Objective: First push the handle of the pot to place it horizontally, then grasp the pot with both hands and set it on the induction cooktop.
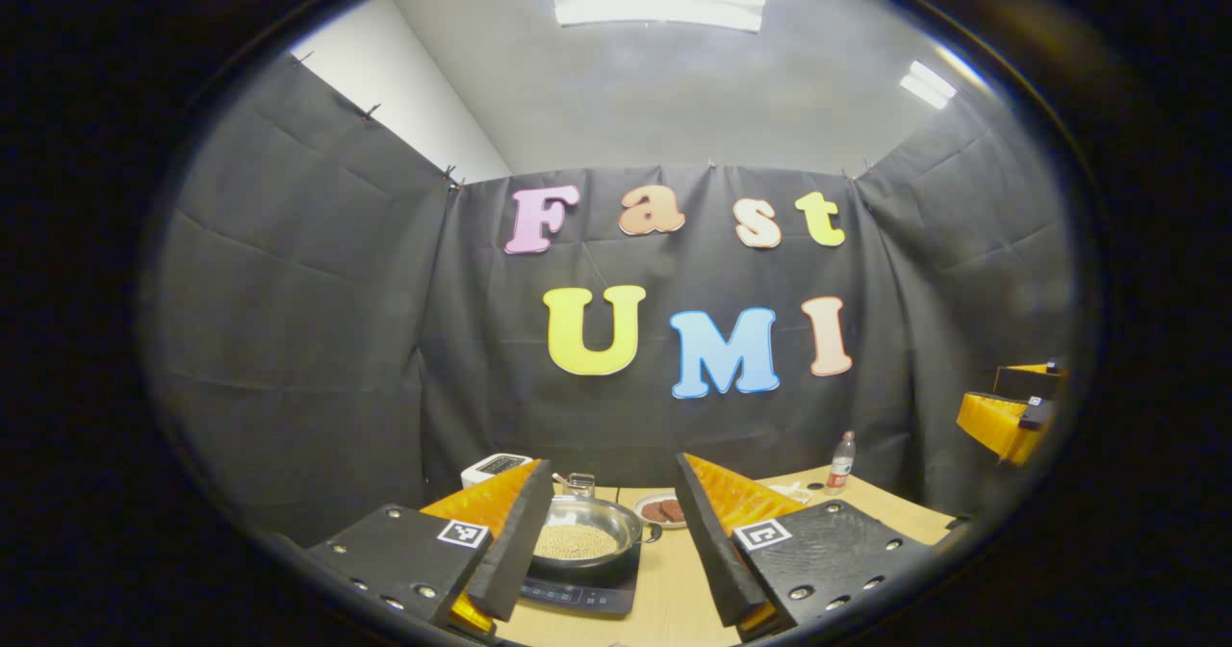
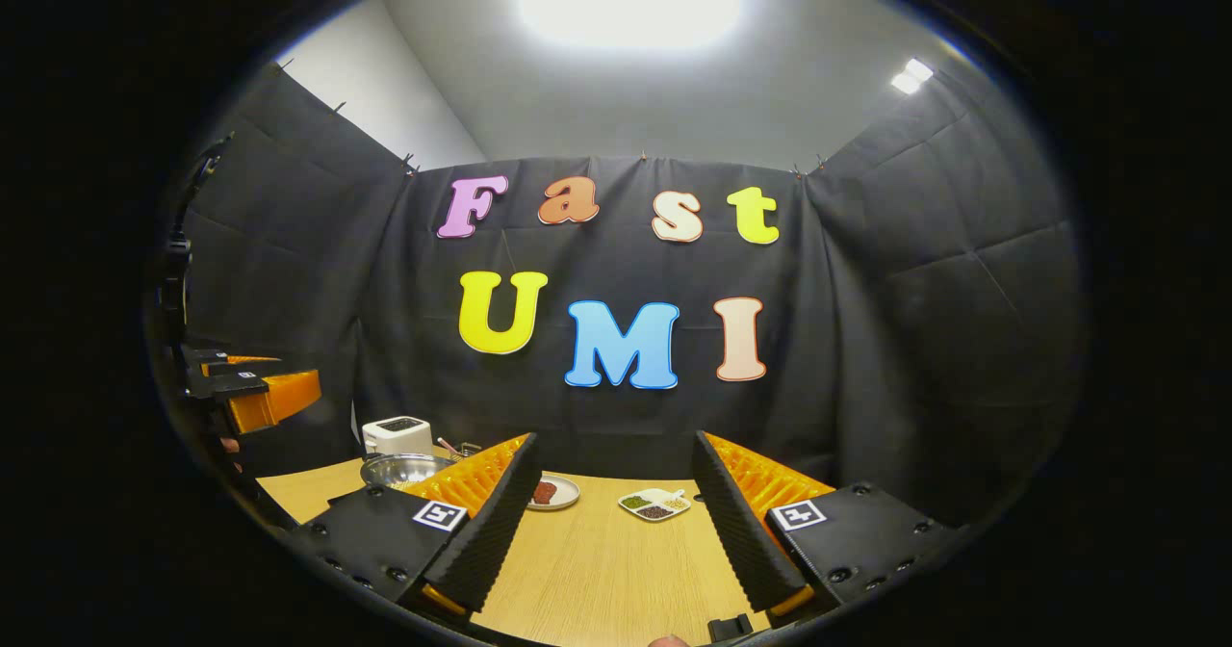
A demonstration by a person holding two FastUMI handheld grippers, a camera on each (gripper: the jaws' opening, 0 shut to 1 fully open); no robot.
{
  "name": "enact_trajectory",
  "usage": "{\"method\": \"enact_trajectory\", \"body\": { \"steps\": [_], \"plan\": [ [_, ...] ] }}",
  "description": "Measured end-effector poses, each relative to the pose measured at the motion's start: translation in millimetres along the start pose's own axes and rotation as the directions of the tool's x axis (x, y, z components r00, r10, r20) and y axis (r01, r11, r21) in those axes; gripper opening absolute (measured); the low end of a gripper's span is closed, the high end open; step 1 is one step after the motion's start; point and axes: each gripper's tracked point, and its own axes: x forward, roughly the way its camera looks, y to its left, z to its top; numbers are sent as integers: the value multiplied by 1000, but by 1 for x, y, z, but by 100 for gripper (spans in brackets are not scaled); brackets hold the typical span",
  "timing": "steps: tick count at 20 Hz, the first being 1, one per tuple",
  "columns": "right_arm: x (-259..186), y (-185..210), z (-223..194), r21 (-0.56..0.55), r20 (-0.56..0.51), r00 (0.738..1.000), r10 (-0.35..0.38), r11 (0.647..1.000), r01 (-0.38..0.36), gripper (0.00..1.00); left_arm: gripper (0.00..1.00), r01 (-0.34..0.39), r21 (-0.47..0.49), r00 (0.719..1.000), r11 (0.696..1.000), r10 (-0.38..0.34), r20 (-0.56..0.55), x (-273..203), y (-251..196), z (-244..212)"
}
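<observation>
Left gripper view has the left hand-held gripper (image 1: 604,541) released, fingers spread wide and raised above the tabletop (image 1: 674,599) — between them the steel pot (image 1: 585,531) already sits on the black induction cooktop (image 1: 577,591), holding pale grains. Right gripper view shows the right hand-held gripper (image 2: 612,522) likewise spread and holding nothing, with the pot (image 2: 399,469) off to its left — near a white appliance (image 2: 397,433).

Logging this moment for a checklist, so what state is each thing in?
pot: upright on the induction cooktop, holding pale grains
left gripper: open, empty
right gripper: open, empty
bottle: upright, capped
small plate: holds dark food
divided dish: compartments filled
</observation>
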Motion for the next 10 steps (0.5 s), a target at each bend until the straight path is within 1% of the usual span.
{"method": "enact_trajectory", "body": {
  "steps": [3,7,8,9,10],
  "plan": [
    [1,-6,-3,2,-2,1000,-19,1000,19,99,74,-7,13,1000,1000,7,3,1,7,0],
    [6,-16,-6,13,-16,999,-42,999,42,99,74,2,4,1000,1000,-2,14,3,5,5],
    [7,-19,-5,8,-13,999,-52,999,52,96,74,5,9,1000,1000,-5,15,3,4,6],
    [8,-23,-5,5,-10,998,-61,998,61,99,74,7,15,1000,1000,-7,17,4,5,7],
    [9,-25,-4,4,-7,998,-68,998,68,99,74,11,18,1000,1000,-12,22,4,4,9]
  ]
}}
